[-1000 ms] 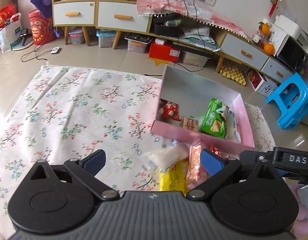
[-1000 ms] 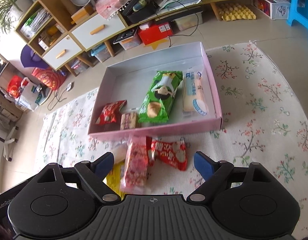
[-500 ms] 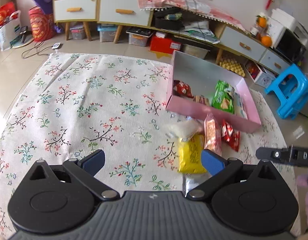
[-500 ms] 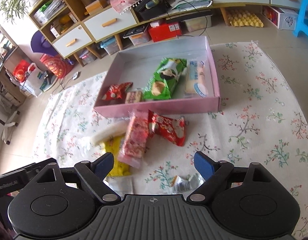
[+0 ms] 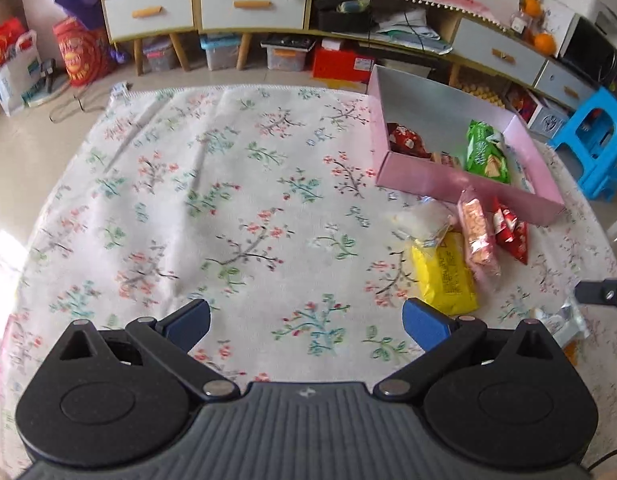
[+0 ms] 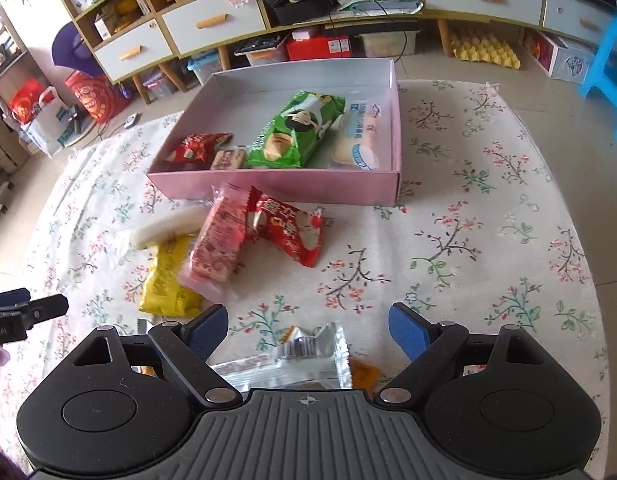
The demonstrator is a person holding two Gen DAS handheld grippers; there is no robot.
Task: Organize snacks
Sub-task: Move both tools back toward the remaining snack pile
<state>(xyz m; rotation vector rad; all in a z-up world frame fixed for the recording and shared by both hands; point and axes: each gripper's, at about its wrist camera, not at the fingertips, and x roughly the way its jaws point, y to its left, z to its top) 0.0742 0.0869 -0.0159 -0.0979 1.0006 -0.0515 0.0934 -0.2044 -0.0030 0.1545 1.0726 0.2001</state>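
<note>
Our right gripper (image 6: 308,328) and left gripper (image 5: 306,322) are spread and empty; we should straddle the silver packet (image 6: 304,354) just below the pink box (image 6: 276,186), then squeeze gently.

Bare cloth (image 5: 236,200) lies left of the snack pile (image 5: 460,248) fronting the box (image 5: 448,178).

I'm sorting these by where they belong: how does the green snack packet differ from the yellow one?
The green snack packet lies inside the pink box; the yellow snack packet lies outside it on the floral cloth. The green packet lies clear on top, while the yellow one is partly covered by the pink-and-white packet. The green packet shows a printed picture of biscuits; the yellow one looks mostly plain. Both are sealed, flat and untouched by either gripper.
</note>
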